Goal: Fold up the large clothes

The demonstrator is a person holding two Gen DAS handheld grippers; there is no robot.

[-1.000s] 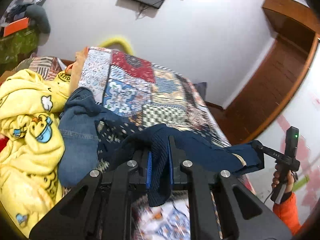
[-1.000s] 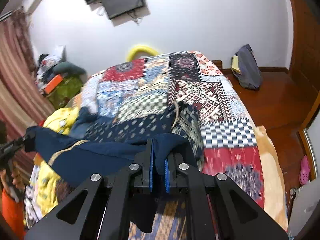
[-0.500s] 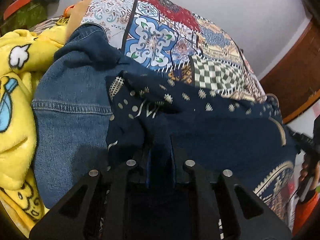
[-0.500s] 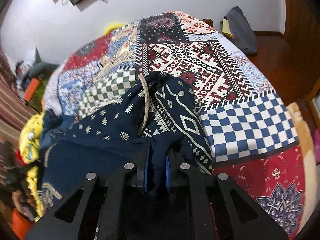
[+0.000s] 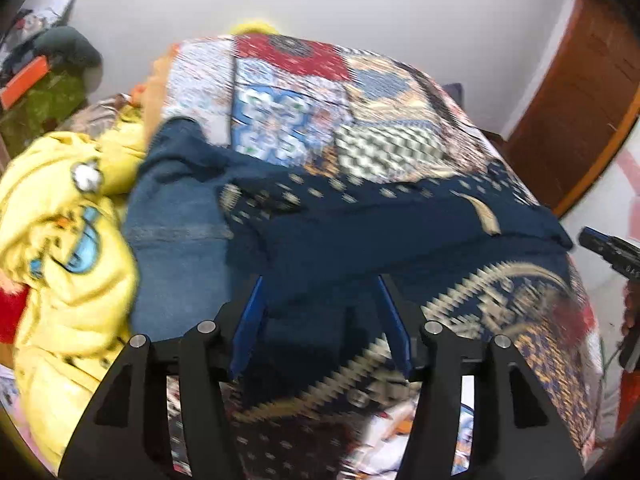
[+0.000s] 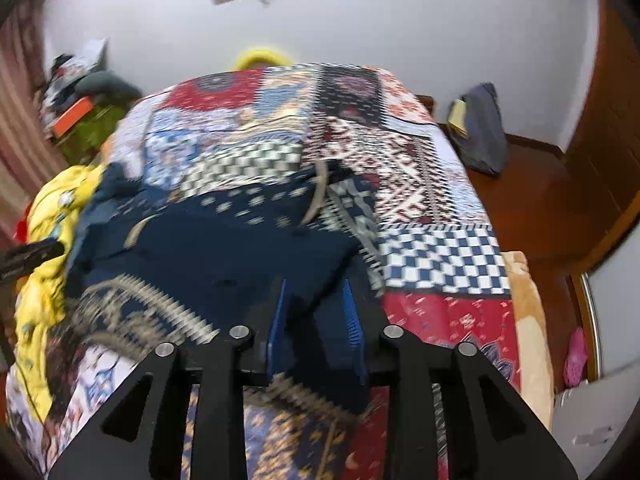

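Garment: navy patterned cloth (image 5: 400, 240), lies spread on the patchwork bedspread (image 5: 304, 92) at the near end of the bed; a plain navy panel is doubled over the printed part.
Long axis: runs left to right across the bed, roughly square to both claws' line of sight.
Left gripper (image 5: 320, 312): jaws parted, blue pads wide; cloth sits between and just beyond them, grip released or nearly so.
Right gripper (image 6: 316, 316): jaws also apart; the near right corner of the fold lies between the fingers, not pinched.
Which way: cloth lies straight ahead of both claws, far side.
Nearer hand: about even; left end for left, right end for right.
Left neighbours: denim jeans (image 5: 176, 232) touching the cloth's left edge, yellow blanket (image 5: 60, 248) beyond.
Blur: both views smeared; fine edges uncertain.
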